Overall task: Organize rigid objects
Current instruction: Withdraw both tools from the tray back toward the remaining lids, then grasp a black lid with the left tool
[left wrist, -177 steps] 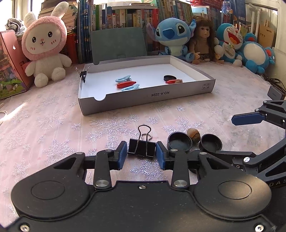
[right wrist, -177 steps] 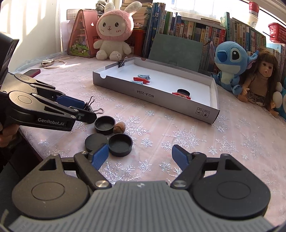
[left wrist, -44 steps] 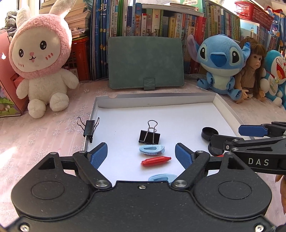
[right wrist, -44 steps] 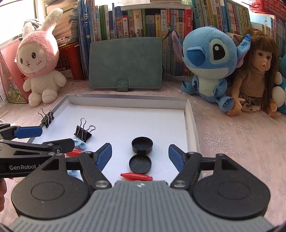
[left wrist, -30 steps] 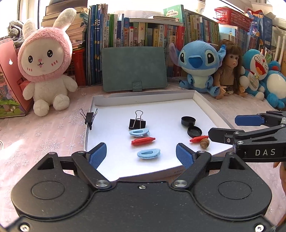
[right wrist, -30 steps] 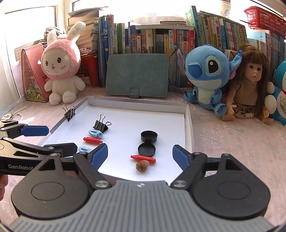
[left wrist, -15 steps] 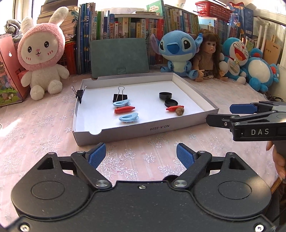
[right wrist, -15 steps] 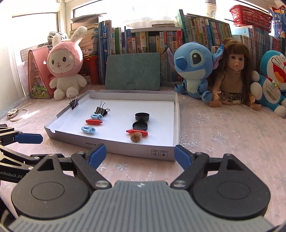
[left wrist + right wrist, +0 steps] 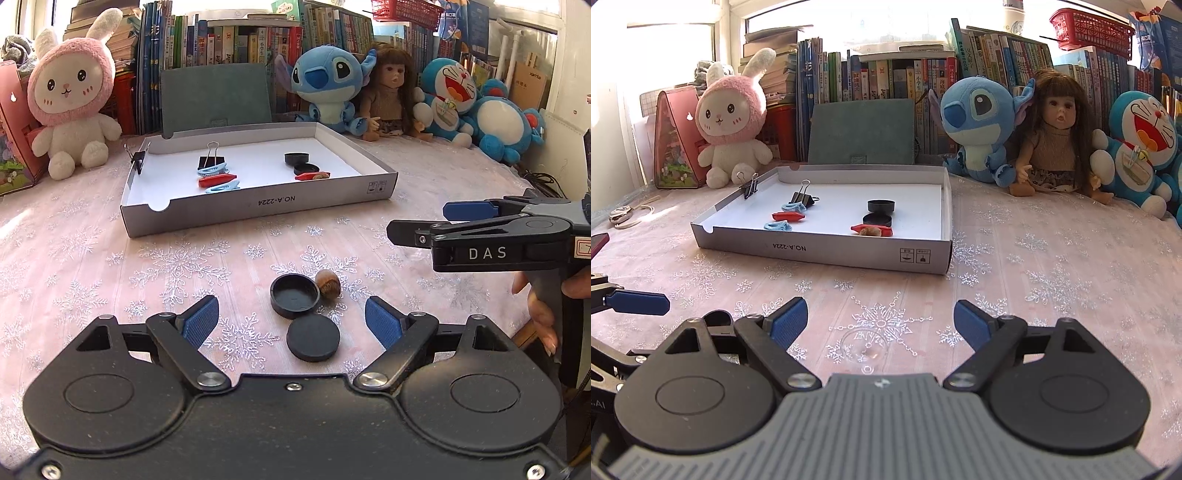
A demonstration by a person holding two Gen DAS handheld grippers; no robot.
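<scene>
Left hand-held gripper (image 9: 291, 319) spread apart, two caps (image 9: 294, 296) and a nut (image 9: 328, 281) at 12 o'clock; right hand-held gripper (image 9: 880, 320) apart, empty

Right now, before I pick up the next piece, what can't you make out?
- Right view: caps and nut near the left gripper hidden behind the right gripper's own body.
- Both views: tray front wall partly hides the small brown piece.
- Left view: right gripper gap unreadable side-on.
</scene>
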